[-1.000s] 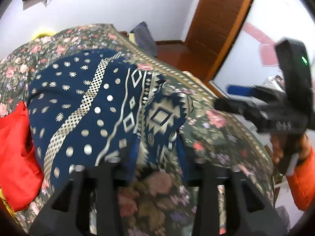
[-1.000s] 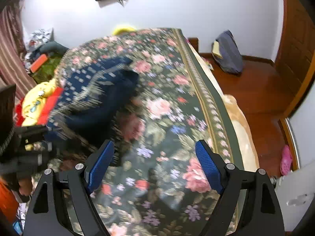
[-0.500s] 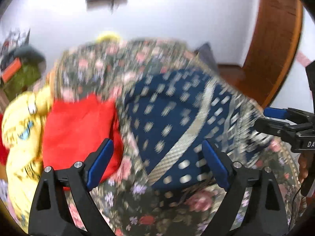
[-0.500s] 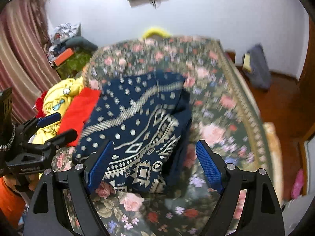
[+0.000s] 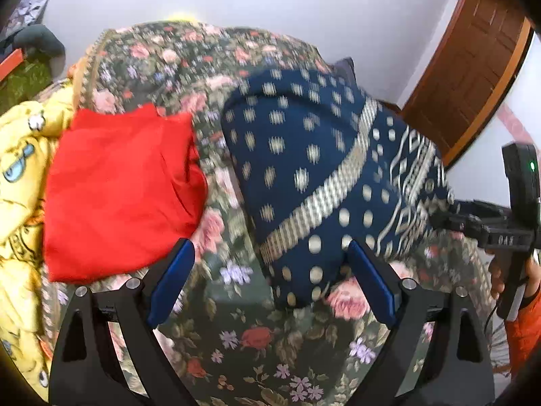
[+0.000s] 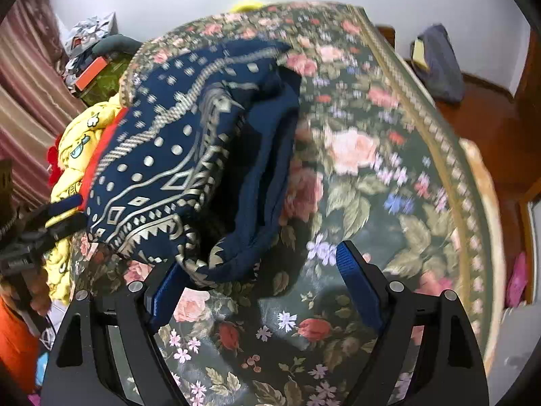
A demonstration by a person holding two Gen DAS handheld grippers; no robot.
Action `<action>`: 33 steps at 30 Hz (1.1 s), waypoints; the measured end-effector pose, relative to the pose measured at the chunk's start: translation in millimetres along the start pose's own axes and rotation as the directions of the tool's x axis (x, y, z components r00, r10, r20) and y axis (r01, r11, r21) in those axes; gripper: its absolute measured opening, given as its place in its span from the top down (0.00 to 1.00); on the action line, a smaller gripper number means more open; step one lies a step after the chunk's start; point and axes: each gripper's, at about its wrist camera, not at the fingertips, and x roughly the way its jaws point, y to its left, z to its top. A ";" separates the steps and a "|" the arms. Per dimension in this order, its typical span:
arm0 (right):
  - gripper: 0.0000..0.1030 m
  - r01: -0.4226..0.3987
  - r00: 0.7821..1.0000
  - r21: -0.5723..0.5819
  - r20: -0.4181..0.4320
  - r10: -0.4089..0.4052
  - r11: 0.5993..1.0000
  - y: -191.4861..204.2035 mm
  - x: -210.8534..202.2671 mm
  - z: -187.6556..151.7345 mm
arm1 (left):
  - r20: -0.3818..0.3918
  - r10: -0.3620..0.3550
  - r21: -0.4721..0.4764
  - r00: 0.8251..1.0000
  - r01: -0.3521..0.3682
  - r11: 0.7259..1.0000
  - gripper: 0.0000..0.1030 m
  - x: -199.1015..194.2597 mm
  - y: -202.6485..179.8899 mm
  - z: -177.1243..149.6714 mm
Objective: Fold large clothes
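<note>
Navy patterned garment [image 5: 314, 176] is lying folded on the floral bedspread [image 5: 257, 331], just beside a red cloth [image 5: 118, 196]. My left tongs [image 5: 270, 287] have just been opening, nothing pinched. My right tongs [image 6: 263, 287] are hanging spread at the garment's near edge.

My left gripper [image 5: 270, 284] and right gripper [image 6: 257, 287] are alike: black angular frames, silver screws at the knuckles, ribbed blue pads on the fingers [image 5: 372, 287]. My sleeve [image 5: 522, 335] is orange and quilted.
</note>
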 end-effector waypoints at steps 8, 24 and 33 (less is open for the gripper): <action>0.20 -0.150 0.988 0.031 0.054 0.148 0.988 2.1 0.4 32.7 | 0.029 -0.002 0.014 1.000 0.001 1.000 0.11 5.3 -0.8 46.1; 0.16 -0.352 0.917 0.162 -0.138 0.374 0.922 -13.4 91.9 60.6 | -0.159 -0.375 -0.339 0.914 0.306 0.890 0.00 117.3 26.6 54.3; 0.33 -0.396 0.899 0.192 -0.120 0.422 0.898 1.3 93.4 63.0 | -0.147 -0.377 -0.349 0.915 0.309 0.885 0.14 115.7 25.7 57.0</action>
